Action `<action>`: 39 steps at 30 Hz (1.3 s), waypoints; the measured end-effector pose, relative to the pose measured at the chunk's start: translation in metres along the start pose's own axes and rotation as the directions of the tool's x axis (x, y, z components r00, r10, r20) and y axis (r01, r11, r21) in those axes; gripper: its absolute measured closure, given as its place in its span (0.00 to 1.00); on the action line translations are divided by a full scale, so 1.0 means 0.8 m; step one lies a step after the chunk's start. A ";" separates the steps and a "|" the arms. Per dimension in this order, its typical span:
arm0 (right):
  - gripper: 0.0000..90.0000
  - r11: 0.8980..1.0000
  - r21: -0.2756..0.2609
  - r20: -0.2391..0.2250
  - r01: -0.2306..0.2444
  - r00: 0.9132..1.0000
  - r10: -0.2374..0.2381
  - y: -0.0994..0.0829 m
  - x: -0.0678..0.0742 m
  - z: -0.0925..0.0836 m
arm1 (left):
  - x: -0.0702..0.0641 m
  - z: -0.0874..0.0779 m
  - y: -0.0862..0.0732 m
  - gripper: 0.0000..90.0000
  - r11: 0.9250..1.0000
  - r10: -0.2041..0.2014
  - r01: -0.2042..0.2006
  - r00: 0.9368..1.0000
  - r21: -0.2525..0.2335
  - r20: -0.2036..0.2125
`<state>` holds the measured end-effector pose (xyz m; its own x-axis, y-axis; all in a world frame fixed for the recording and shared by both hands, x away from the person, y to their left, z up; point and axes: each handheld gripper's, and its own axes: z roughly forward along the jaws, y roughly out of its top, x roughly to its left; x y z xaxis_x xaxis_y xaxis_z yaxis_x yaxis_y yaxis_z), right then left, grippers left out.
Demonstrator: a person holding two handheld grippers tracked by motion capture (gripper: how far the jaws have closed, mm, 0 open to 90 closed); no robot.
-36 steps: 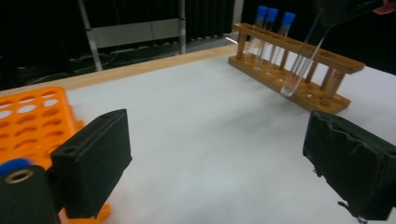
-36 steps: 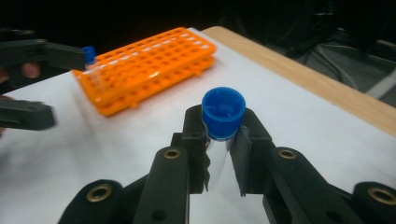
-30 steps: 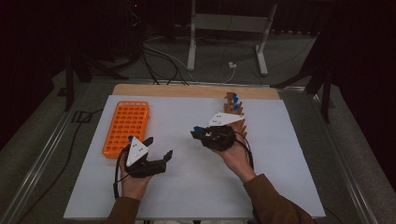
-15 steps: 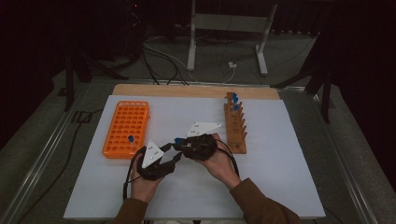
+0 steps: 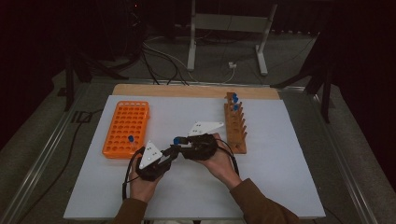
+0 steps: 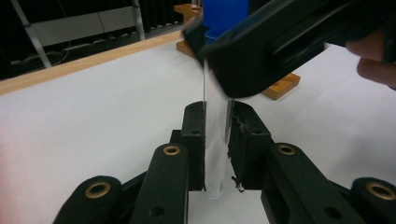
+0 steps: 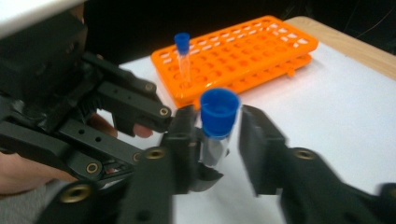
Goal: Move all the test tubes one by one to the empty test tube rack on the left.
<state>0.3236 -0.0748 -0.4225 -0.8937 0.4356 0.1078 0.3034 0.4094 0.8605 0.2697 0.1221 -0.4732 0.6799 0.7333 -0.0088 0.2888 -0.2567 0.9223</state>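
White-topped table [image 5: 289, 177] with a pale wooden strip along its far edge: carrying every item below.

Orange plastic grid rack [image 5: 126, 128]: lying on the table's left half, holding one clear blue-capped tube [image 7: 182, 58] upright in a hole near its front edge.

Brown wooden slotted rack [image 5: 235, 123]: standing at right of centre, with blue-capped tubes at its far end.

Left gripper [image 6: 215, 140], black, two-jawed: sitting in the person's left hand [image 5: 142, 184] near the table's front. Its jaws have just been closing and are now pinching the lower body of the handover tube.

Right gripper [image 7: 215, 140], black, two-jawed: sitting in the person's right hand [image 5: 219, 163], meeting the left gripper nose to nose. Its jaws have just been opening; they are standing spread either side of the tube's upper part, the right one clear of the glass.

Clear glass tube with a blue cap [image 7: 217, 123]: standing upright between the two grippers, above the table between the racks.
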 end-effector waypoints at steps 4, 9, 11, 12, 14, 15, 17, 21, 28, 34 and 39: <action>0.51 0.999 -0.036 -0.001 -0.030 1.000 0.030 0.000 -0.008 -0.007 | 0.008 -0.003 -0.003 0.87 1.000 -0.028 0.028 1.000 0.000 -0.010; 0.34 0.998 -0.041 0.041 -0.043 0.998 0.045 -0.002 -0.015 -0.015 | 0.017 -0.010 -0.004 0.87 0.999 -0.047 0.047 0.998 -0.001 -0.029; 0.27 0.998 -0.046 0.078 -0.033 0.996 0.037 -0.004 -0.016 -0.018 | 0.021 -0.013 -0.005 0.87 0.999 -0.054 0.054 0.998 -0.004 -0.035; 0.23 0.998 -0.050 0.088 -0.036 0.995 0.040 -0.005 -0.017 -0.019 | 0.023 -0.014 -0.005 0.87 0.998 -0.056 0.056 0.998 -0.003 -0.037; 0.17 0.997 -0.059 0.104 -0.042 0.993 0.048 -0.007 -0.020 -0.022 | 0.025 -0.017 -0.005 0.87 0.998 -0.062 0.062 0.997 -0.003 -0.040; 0.15 0.997 -0.066 0.114 -0.047 0.992 0.055 -0.009 -0.022 -0.024 | 0.027 -0.019 -0.005 0.87 0.998 -0.063 0.063 0.997 0.001 -0.037; 0.10 0.995 -0.077 0.127 -0.059 0.990 0.068 -0.013 -0.027 -0.027 | 0.031 -0.024 -0.005 0.87 0.998 -0.068 0.068 0.997 0.003 -0.032; 0.03 0.993 -0.089 0.144 -0.080 0.985 0.093 -0.022 -0.034 -0.035 | 0.039 -0.035 -0.005 0.87 0.997 -0.082 0.081 0.996 -0.010 -0.032; 0.00 0.986 -0.126 0.193 -0.108 0.972 0.131 -0.035 -0.053 -0.062 | 0.053 -0.055 -0.006 0.87 0.994 -0.100 0.098 0.994 -0.040 -0.046; 0.00 0.980 -0.151 0.227 -0.132 0.960 0.164 -0.046 -0.069 -0.084 | 0.066 -0.072 -0.005 0.87 0.993 -0.106 0.103 0.993 -0.061 -0.049; 0.00 0.981 -0.154 0.276 -0.118 0.948 0.158 -0.055 -0.075 -0.099 | 0.081 -0.088 -0.007 0.87 0.990 -0.122 0.115 0.989 -0.082 -0.085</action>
<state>0.3379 -0.1826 -0.4274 -0.7081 0.6990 0.1002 0.3526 0.2270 0.9079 0.2645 0.2150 -0.4516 0.5798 0.8100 -0.0885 0.3087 -0.1179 0.9438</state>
